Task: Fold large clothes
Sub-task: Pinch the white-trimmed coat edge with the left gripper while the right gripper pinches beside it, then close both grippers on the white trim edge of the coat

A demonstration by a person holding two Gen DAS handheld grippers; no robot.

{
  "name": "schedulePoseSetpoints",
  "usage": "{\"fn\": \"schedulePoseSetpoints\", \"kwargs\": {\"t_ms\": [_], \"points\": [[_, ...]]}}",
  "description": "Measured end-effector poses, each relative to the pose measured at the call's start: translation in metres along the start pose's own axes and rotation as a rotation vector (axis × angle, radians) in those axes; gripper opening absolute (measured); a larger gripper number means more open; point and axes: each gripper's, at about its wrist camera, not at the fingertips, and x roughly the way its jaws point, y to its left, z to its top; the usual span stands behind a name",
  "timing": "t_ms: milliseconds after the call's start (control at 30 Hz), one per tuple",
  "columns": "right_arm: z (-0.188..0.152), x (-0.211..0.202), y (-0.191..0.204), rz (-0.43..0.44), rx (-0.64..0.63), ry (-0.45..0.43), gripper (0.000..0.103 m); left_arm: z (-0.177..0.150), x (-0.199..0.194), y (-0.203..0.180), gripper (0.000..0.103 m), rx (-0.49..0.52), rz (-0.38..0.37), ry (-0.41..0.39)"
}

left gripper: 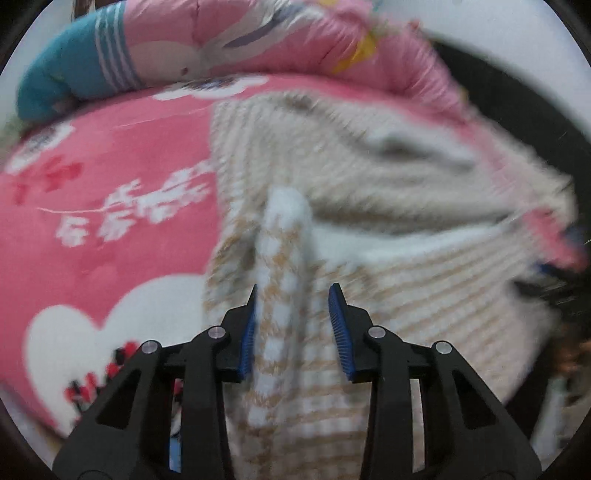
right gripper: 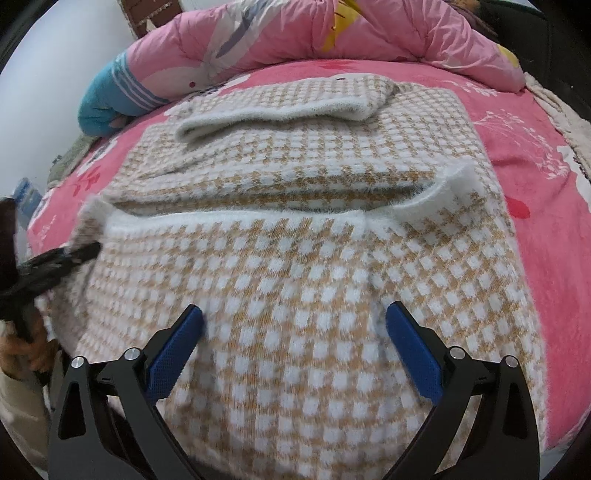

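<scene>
A fuzzy tan-and-white checked sweater (right gripper: pixel 295 229) lies folded on a pink bed (right gripper: pixel 561 236), its sleeve folded across the top. My right gripper (right gripper: pixel 293 321) is open and hovers over the sweater's near part, empty. In the blurred left wrist view, my left gripper (left gripper: pixel 292 291) is open, with a raised fold of the sweater (left gripper: pixel 284 236) standing between the jaws, touching the left pad. The left gripper also shows in the right wrist view (right gripper: pixel 62 258) at the sweater's left edge.
A pink quilt (right gripper: pixel 332 33) with a teal striped end (right gripper: pixel 107 99) lies rolled along the far side of the bed. The pink sheet (left gripper: pixel 96 221) has white flower and heart prints. A beige blanket (right gripper: pixel 569 118) lies at the far right edge.
</scene>
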Motion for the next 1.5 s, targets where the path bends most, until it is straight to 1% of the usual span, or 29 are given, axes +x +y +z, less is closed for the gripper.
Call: {"fn": "schedulePoseSetpoints", "kwargs": {"t_ms": [100, 133, 200, 300, 367, 400, 467, 533, 633, 700, 1033, 1300, 1400, 1500], "points": [[-0.009, -0.024, -0.013, 0.02, 0.007, -0.036, 0.092, -0.002, -0.001, -0.014, 0.037, 0.037, 0.087, -0.011], [-0.012, -0.037, -0.022, 0.012, 0.015, -0.062, 0.091, -0.002, -0.001, -0.019, 0.037, 0.049, 0.118, -0.012], [-0.014, -0.055, -0.041, -0.018, 0.035, -0.098, 0.087, -0.004, -0.001, -0.023, 0.037, 0.058, 0.155, -0.013], [-0.008, -0.069, -0.07, -0.074, 0.084, -0.121, 0.078, -0.005, -0.002, -0.031, 0.037, 0.071, 0.207, -0.012], [-0.001, -0.068, -0.084, -0.079, 0.116, -0.124, 0.069, -0.005, -0.002, -0.035, 0.037, 0.076, 0.233, -0.01], [0.004, -0.066, -0.09, -0.069, 0.126, -0.123, 0.068, -0.005, -0.001, -0.036, 0.037, 0.077, 0.246, -0.009], [0.012, -0.055, -0.099, -0.052, 0.14, -0.115, 0.062, -0.004, -0.001, -0.038, 0.036, 0.078, 0.258, -0.007], [0.02, -0.043, -0.102, -0.034, 0.145, -0.103, 0.059, -0.003, -0.001, -0.04, 0.035, 0.078, 0.271, -0.004], [0.029, -0.031, -0.105, -0.002, 0.15, -0.092, 0.056, -0.003, -0.001, -0.041, 0.035, 0.078, 0.28, -0.003], [0.032, -0.028, -0.105, 0.006, 0.147, -0.081, 0.056, -0.003, -0.001, -0.041, 0.035, 0.075, 0.279, -0.002], [0.005, -0.037, -0.105, 0.069, 0.173, -0.018, 0.053, -0.003, -0.001, -0.04, 0.035, 0.073, 0.275, -0.003], [0.018, -0.025, -0.105, 0.074, 0.172, 0.0, 0.053, -0.003, 0.0, -0.04, 0.035, 0.061, 0.277, -0.011], [0.021, -0.018, -0.105, 0.093, 0.18, 0.009, 0.053, -0.004, 0.0, -0.04, 0.035, 0.062, 0.276, -0.01], [0.021, -0.015, -0.103, 0.083, 0.171, 0.026, 0.05, -0.004, 0.0, -0.04, 0.035, 0.059, 0.274, -0.01]]}}
